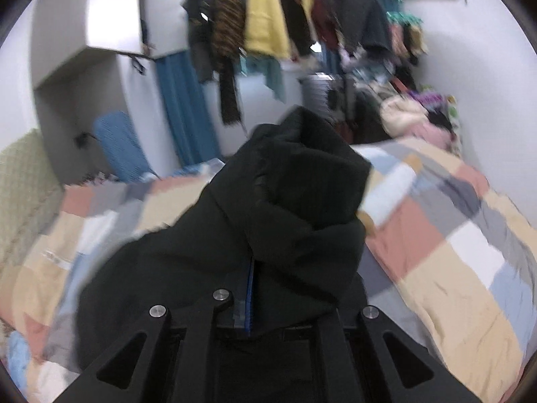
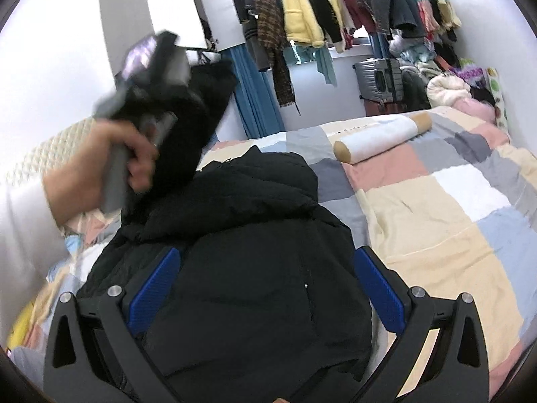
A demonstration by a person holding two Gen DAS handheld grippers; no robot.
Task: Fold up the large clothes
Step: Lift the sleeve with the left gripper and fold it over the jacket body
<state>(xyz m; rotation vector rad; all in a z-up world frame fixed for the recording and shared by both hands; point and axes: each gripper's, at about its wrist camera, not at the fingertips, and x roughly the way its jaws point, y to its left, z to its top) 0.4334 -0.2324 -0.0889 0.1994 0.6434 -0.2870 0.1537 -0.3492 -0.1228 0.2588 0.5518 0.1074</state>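
A large black padded jacket (image 2: 241, 268) lies on the checked bedspread (image 2: 453, 221). My left gripper (image 1: 251, 288) is shut on a bunched part of the black jacket (image 1: 295, 194) and holds it lifted above the bed. In the right wrist view the left gripper (image 2: 151, 77) shows at the upper left, held by a hand, with black cloth hanging from it. My right gripper (image 2: 265, 288) is open, its blue pads (image 2: 154, 292) spread on either side of the jacket's body, holding nothing.
A white and tan bolster (image 2: 382, 137) lies across the far part of the bed. Hanging clothes (image 2: 319, 6) fill the rail at the back. A grey suitcase (image 2: 379, 77) and piled bedding (image 2: 449, 90) stand at the far right. A blue curtain (image 2: 255, 100) hangs behind.
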